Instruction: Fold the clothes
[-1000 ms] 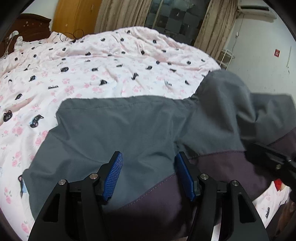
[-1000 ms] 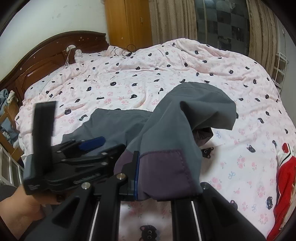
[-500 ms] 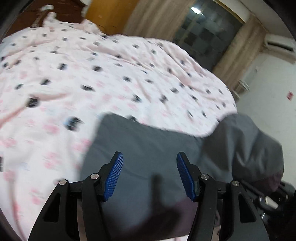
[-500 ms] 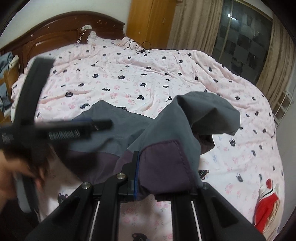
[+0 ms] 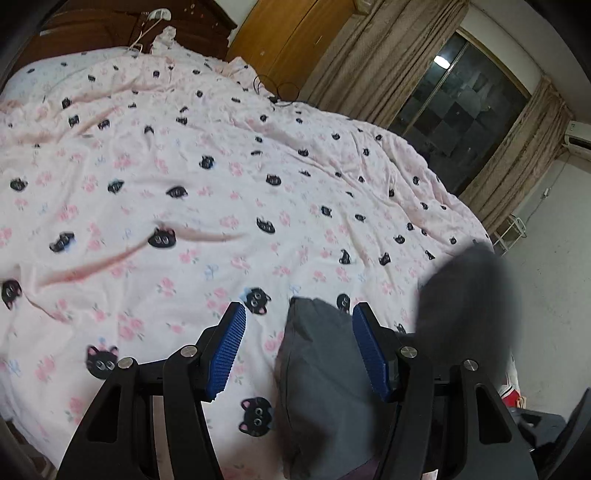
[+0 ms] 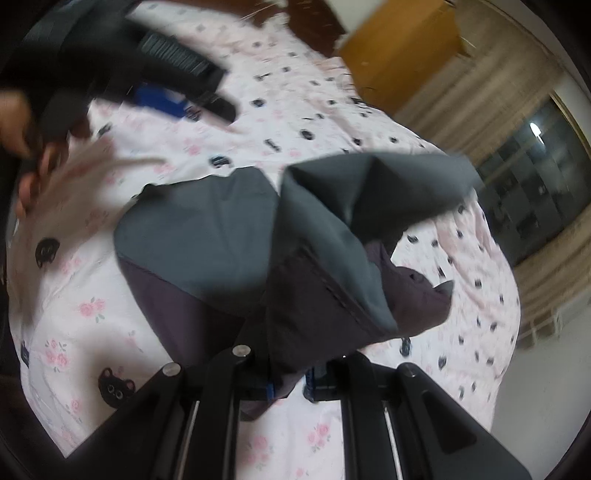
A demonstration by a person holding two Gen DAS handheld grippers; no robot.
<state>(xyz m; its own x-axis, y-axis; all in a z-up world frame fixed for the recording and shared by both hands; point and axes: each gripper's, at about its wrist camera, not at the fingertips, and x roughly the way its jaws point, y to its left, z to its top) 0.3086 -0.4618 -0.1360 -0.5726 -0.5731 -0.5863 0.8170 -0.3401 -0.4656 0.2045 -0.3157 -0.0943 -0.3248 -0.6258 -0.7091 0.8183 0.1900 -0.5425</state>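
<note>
Currently a grey and purple garment (image 6: 207, 236) is seen lying partly on the bed (image 5: 184, 192), which is covered by a pink quilt printed with black cat faces and small flowers. In the right wrist view the right gripper (image 6: 290, 384) is closed down to a narrow gap, and a purple edge of the garment is pinched between its blue pads, so that a fold of grey and purple cloth is lifted off the quilt and hangs open above the rest. The flatter part of the garment is spread on the quilt to the left of the raised fold. In the left wrist view the left gripper (image 5: 297, 354) is held about half open above the bed; nothing is pressed between its blue ribbed pads (image 5: 227, 354). A grey corner of the garment is seen below and between its fingers, nearer the right one, but whether it is touched cannot be told. A blurred grey mass of the lifted cloth is seen farther right in that view. The left gripper is also seen, blurred, at the upper left of the right wrist view, held by a hand (image 6: 22, 147). A wooden headboard (image 5: 110, 29), a wardrobe (image 5: 288, 40), curtains (image 5: 373, 62) and a dark window (image 5: 458, 114) are seen beyond the bed
</note>
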